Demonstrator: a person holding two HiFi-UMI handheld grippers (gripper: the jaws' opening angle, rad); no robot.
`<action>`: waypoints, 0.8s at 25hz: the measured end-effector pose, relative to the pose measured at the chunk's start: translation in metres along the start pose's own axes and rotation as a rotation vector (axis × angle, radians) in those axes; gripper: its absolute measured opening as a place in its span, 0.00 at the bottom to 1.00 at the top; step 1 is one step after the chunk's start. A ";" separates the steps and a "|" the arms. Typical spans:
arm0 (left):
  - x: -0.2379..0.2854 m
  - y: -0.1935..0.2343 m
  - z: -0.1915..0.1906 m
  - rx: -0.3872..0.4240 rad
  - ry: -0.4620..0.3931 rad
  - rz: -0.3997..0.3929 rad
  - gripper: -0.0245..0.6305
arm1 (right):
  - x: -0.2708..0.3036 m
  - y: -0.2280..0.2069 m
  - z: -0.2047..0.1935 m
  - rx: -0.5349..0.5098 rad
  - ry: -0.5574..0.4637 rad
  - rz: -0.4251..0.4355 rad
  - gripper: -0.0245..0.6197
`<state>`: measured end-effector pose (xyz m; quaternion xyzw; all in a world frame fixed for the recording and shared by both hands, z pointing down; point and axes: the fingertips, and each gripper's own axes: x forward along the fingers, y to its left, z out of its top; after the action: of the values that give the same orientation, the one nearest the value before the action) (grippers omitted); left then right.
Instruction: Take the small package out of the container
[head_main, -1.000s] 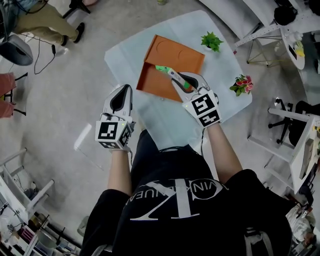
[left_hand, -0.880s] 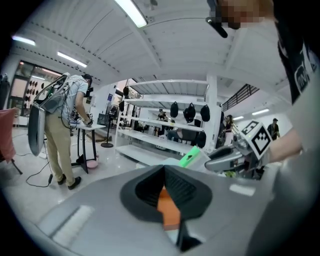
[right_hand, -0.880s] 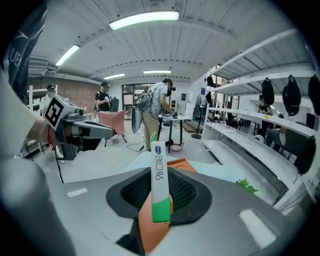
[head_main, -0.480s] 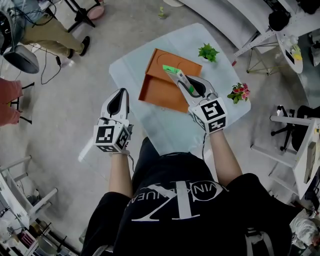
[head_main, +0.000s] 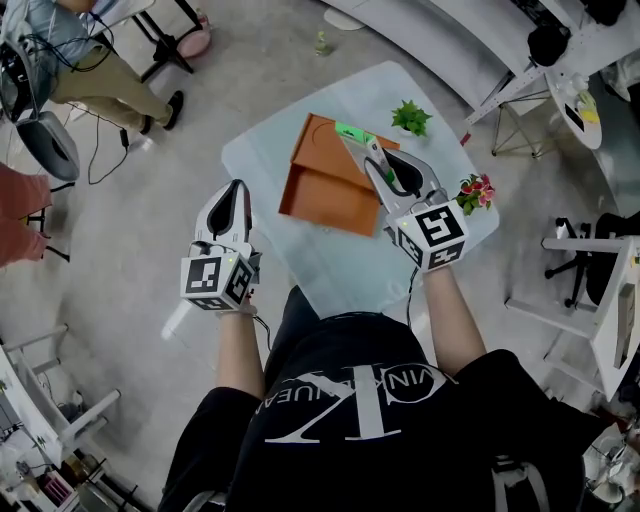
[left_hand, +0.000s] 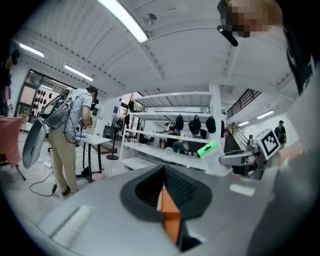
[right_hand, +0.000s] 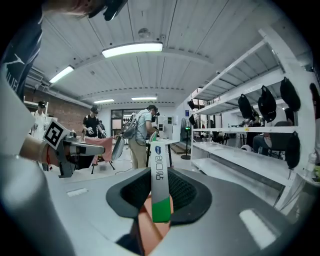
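Observation:
The small package (head_main: 358, 141), a slim white sachet with a green end, sticks out from my right gripper (head_main: 383, 172), which is shut on it. In the head view it hangs over the far right edge of the orange container (head_main: 330, 185), a flat tray on the pale table (head_main: 340, 255). The right gripper view shows the package (right_hand: 160, 185) upright between the dark pads (right_hand: 187, 192). My left gripper (head_main: 234, 197) is off the table's left side, jaws together and empty. From the left gripper view, the package (left_hand: 207, 148) shows to the right.
A small green plant (head_main: 410, 117) and a pot of pink flowers (head_main: 477, 190) stand on the table's far right. A person (head_main: 95, 60) and a chair (head_main: 40, 140) are at the upper left. White shelving (head_main: 590, 300) lines the right.
My right gripper has lifted the package up and away from the container's near part to its far right edge. The left gripper has stayed almost still.

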<state>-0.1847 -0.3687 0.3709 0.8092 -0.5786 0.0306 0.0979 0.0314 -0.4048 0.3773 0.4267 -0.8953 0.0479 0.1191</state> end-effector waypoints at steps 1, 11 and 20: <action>0.000 -0.001 0.002 0.002 -0.003 -0.001 0.04 | -0.002 -0.001 0.003 0.005 -0.014 -0.004 0.19; -0.004 -0.003 0.025 0.024 -0.041 0.011 0.04 | -0.020 -0.009 0.031 0.024 -0.127 -0.030 0.19; -0.013 0.006 0.038 0.036 -0.073 0.035 0.04 | -0.024 -0.008 0.040 0.041 -0.182 -0.043 0.19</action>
<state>-0.1968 -0.3654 0.3323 0.8011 -0.5952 0.0133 0.0615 0.0451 -0.3987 0.3322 0.4507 -0.8919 0.0245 0.0294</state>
